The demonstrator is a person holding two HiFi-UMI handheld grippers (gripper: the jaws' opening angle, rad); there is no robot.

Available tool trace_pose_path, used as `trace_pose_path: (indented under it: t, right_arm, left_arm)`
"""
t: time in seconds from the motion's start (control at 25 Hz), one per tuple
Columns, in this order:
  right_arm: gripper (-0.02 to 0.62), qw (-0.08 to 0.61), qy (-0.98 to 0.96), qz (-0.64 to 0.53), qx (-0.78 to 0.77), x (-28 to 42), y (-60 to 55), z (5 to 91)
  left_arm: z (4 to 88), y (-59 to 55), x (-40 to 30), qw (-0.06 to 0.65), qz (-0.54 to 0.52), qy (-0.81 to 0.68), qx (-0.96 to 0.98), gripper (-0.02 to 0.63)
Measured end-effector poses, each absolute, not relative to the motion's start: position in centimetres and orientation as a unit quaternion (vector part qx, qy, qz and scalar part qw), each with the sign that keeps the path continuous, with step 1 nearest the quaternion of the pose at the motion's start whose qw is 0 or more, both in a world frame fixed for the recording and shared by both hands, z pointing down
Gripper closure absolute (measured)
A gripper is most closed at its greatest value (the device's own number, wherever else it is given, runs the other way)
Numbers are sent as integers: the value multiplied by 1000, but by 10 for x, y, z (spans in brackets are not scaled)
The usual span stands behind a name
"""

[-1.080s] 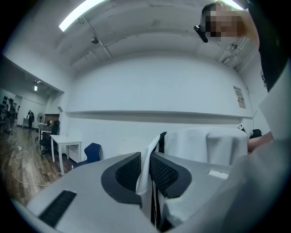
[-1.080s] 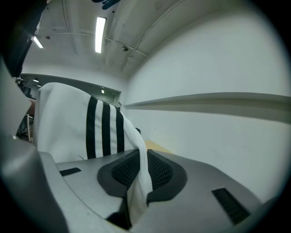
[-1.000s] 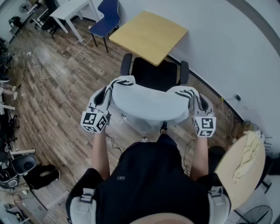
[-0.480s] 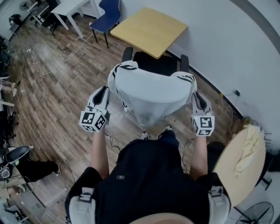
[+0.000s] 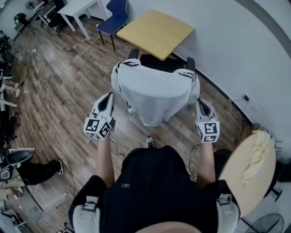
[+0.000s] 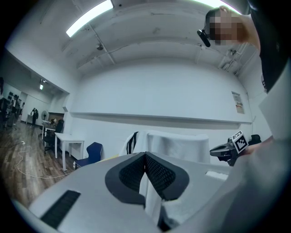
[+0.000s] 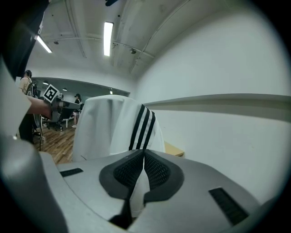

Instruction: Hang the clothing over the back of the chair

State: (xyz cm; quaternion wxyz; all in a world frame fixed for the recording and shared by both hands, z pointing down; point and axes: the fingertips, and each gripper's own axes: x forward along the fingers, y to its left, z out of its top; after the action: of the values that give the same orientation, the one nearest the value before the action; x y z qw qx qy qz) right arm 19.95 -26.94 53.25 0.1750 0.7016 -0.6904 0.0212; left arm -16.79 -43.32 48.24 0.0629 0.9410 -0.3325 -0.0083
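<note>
A white garment (image 5: 154,93) with black stripes lies draped over the back of a black office chair (image 5: 157,61); its armrests poke out behind the cloth. My left gripper (image 5: 108,96) is at the garment's left edge and my right gripper (image 5: 199,103) at its right edge, both lower than the chair top. In the left gripper view the left gripper (image 6: 145,155) is shut with white cloth pinched between its pads, the draped garment (image 6: 177,145) ahead. The right gripper (image 7: 143,154) is likewise shut on white cloth below the striped sleeve (image 7: 142,127).
A yellow wooden table (image 5: 157,32) stands just beyond the chair against the white wall. A blue chair (image 5: 113,16) and a white table (image 5: 79,9) are at the far left. A round table (image 5: 252,182) with a pale cloth (image 5: 257,157) is at the right. Cables (image 5: 59,68) cross the wood floor.
The garment went from held up in front of the chair to laid over its back. Both grippers came down and slightly back, drawing the cloth's sides lower.
</note>
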Motion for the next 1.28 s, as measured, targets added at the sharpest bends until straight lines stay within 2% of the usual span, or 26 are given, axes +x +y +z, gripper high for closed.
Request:
trace_pose_path:
  t: [1.28]
  right_arm:
    - [598, 169, -747, 28, 642, 186, -110, 546]
  left_arm:
    - [486, -205, -189, 72, 14, -402, 912, 604]
